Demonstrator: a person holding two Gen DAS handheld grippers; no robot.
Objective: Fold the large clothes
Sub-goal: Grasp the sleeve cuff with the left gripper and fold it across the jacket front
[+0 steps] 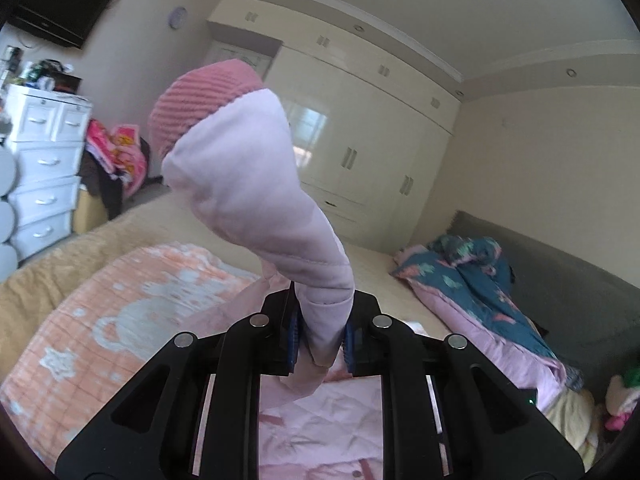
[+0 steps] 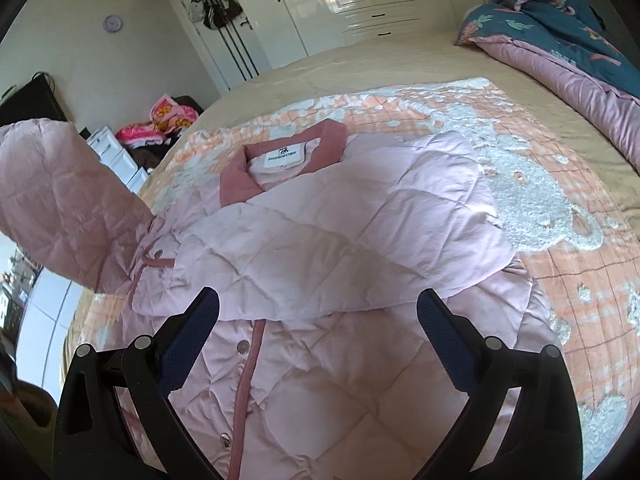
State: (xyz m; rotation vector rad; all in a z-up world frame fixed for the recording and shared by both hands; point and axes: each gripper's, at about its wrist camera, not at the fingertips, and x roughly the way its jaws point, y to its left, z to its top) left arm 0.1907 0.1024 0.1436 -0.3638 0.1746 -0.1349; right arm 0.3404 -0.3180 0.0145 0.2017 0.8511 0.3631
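1. Pink quilted jacket (image 2: 320,248) lies on the orange blanket (image 2: 540,184) covering the bed (image 2: 360,64).
2. The left gripper (image 1: 320,344) is clamped on its raised sleeve (image 1: 248,168).
3. The right gripper (image 2: 318,336) hovers above, jaws apart, empty.

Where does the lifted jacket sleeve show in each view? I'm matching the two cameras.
Left wrist: the sleeve rises up the centre, pinched in the left hand-held gripper, ribbed cuff on top.
Right wrist: the sleeve hangs raised at the left edge.
Shared landmark: the round wall clock.
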